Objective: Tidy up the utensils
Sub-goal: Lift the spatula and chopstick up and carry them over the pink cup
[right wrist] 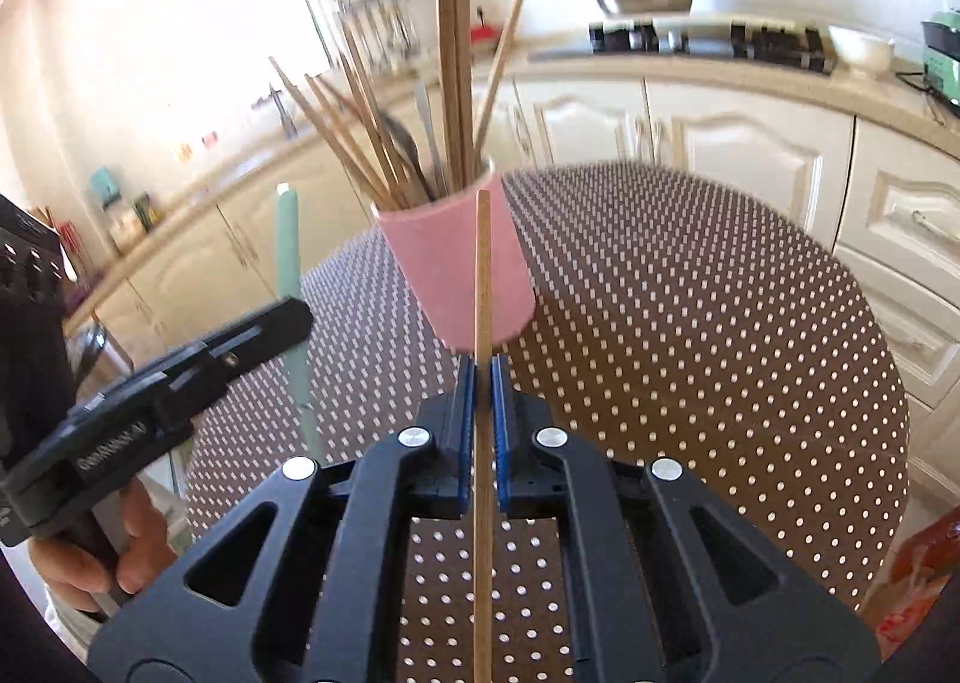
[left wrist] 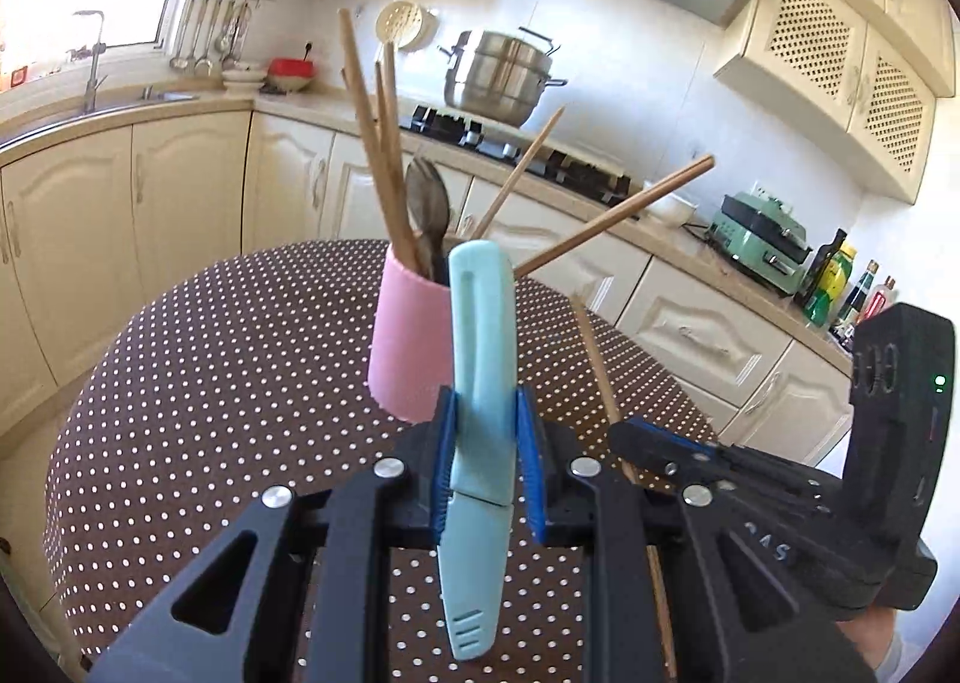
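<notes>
A pink cup (left wrist: 414, 347) stands on the brown polka-dot table (left wrist: 210, 383) and holds several wooden chopsticks (left wrist: 375, 143) and a metal spoon (left wrist: 427, 215). My left gripper (left wrist: 485, 431) is shut on a light blue sheathed knife (left wrist: 480, 359), held upright just in front of the cup. My right gripper (right wrist: 482, 383) is shut on a single wooden chopstick (right wrist: 482, 323), held upright in front of the pink cup (right wrist: 456, 269). The right gripper also shows in the left wrist view (left wrist: 660, 443), to the right of the cup. The left gripper (right wrist: 252, 335) and the knife (right wrist: 289, 257) show at the left of the right wrist view.
Cream kitchen cabinets (left wrist: 180, 191) and a counter run behind the table. A steel steamer pot (left wrist: 498, 77) sits on the stove, a green appliance (left wrist: 762, 245) and bottles (left wrist: 834, 281) at the right. A sink with a tap (left wrist: 93, 65) is at the left.
</notes>
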